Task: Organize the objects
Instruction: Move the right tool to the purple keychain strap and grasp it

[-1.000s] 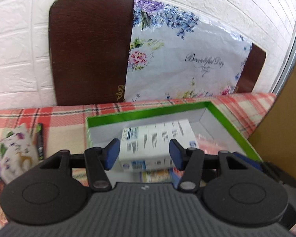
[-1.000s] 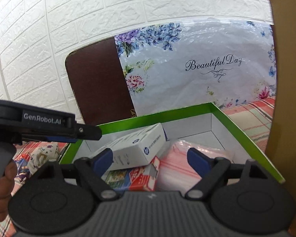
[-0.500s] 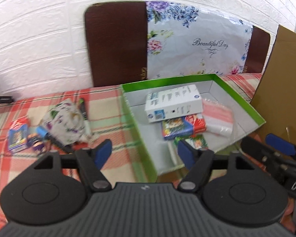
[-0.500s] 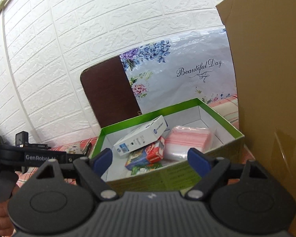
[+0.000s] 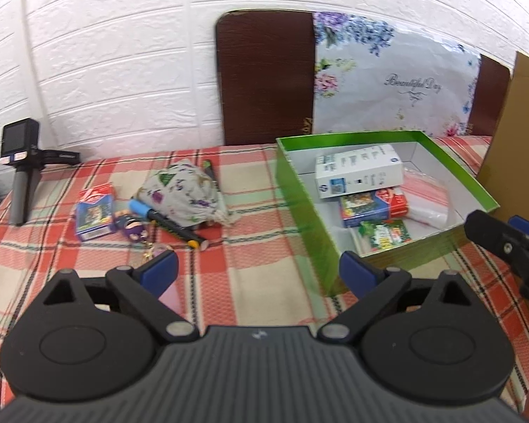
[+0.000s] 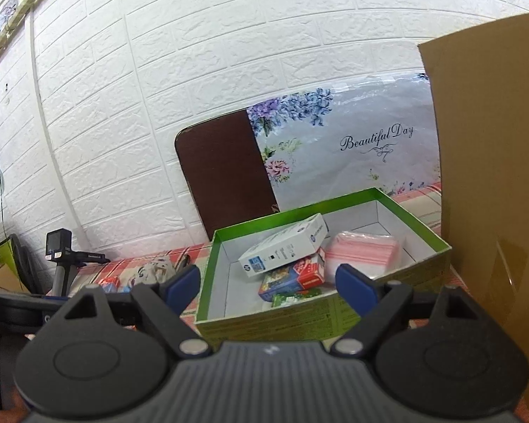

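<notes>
Your left gripper (image 5: pixel 257 269) hovers low in frame above the plaid tablecloth (image 5: pixel 257 246), fingers spread wide, empty. Your right gripper (image 6: pixel 268 282) is level before the green box (image 6: pixel 299 320), likewise agape and empty.

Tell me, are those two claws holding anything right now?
Nothing. The left gripper and right gripper are both open and empty, back from the green box.
</notes>
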Demonstrator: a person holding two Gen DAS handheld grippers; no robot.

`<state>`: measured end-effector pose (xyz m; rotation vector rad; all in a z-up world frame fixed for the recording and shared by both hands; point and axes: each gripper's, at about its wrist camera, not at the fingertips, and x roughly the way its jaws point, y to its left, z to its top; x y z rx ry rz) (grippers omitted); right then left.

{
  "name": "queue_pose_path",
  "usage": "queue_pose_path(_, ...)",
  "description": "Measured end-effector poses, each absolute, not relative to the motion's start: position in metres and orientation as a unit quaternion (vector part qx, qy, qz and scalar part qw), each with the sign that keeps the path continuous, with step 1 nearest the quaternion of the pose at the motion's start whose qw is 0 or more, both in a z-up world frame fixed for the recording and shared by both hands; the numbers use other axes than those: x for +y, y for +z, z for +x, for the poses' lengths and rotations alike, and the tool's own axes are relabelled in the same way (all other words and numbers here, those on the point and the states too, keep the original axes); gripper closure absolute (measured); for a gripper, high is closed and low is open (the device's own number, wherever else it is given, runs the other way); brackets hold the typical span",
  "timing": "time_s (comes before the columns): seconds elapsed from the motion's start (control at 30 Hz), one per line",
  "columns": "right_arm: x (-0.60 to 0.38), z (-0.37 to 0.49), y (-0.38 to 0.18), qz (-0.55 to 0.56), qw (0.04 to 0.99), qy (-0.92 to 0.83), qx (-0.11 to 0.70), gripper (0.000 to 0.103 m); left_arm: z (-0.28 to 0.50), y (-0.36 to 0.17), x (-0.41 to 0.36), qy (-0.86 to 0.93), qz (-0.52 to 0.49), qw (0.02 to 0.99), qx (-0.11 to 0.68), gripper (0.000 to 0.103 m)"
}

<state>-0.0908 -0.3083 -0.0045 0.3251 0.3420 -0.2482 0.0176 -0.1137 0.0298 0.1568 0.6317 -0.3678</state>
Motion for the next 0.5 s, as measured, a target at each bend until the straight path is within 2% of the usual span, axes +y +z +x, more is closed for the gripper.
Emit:
queue_pose_path(0.1,-0.303,-0.091,-0.003,0.154,0.966,-0.127,0.164,0.016,0.018,0.030,-0.106,-0.161,0.071,0.937,0.303,0.003)
queue_pose_path(0.27,-0.302,-0.093,0.000,0.149,0.966,-0.154,0.145,0.009,0.019,0.029,-0.096,-0.144,0.070,0.944,0.289,0.000)
queue_pose_path(0.5,-0.281,-0.081,-0.009,0.128,0.971,-0.114,0.169,0.006,0.030,0.016,-0.074,-0.129,0.056,0.942,0.305,0.000)
